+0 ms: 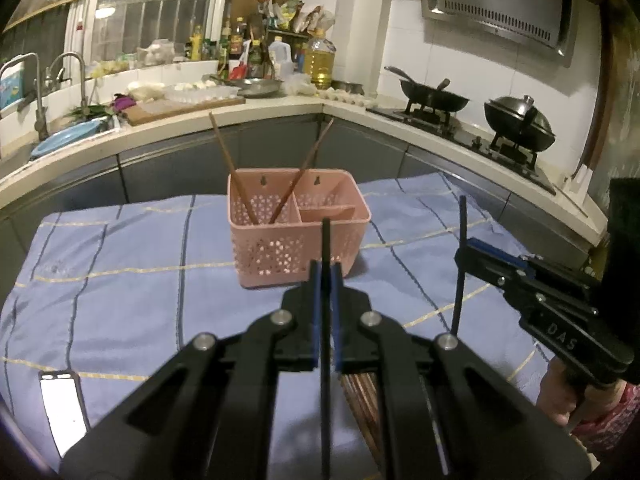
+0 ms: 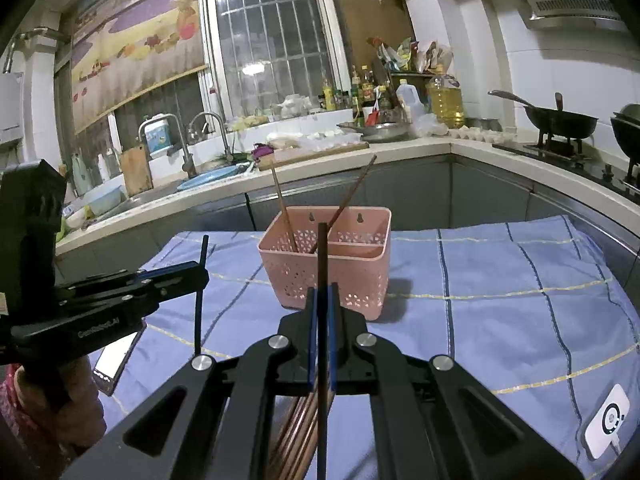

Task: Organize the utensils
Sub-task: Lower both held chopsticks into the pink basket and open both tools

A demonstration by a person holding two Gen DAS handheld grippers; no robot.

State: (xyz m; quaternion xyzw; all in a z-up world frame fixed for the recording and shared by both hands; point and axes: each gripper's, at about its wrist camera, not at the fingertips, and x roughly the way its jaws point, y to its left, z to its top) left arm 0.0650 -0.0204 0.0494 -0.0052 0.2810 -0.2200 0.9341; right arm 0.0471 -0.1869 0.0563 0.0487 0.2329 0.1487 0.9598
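Note:
A pink perforated basket point(image 1: 280, 248) point(image 2: 296, 276) stands on the blue checked cloth, with two brown chopsticks point(image 1: 231, 164) point(image 2: 283, 200) leaning in its left compartment. My left gripper point(image 1: 326, 268) is shut on a dark chopstick point(image 1: 326, 236) held upright, just in front of the basket. My right gripper point(image 2: 322, 292) is shut on another dark chopstick point(image 2: 322, 248), also upright. Each gripper shows in the other's view: the right gripper point(image 1: 460, 256) and the left gripper point(image 2: 204, 274). A pile of brown chopsticks point(image 1: 362, 400) point(image 2: 296, 432) lies on the cloth beneath both grippers.
A lit phone point(image 1: 64, 412) point(image 2: 116, 356) lies at the cloth's left edge, and a white device point(image 2: 608, 420) at the near right. A kitchen counter with a sink point(image 2: 208, 178), bottles and a stove with woks point(image 1: 436, 100) wraps behind the table.

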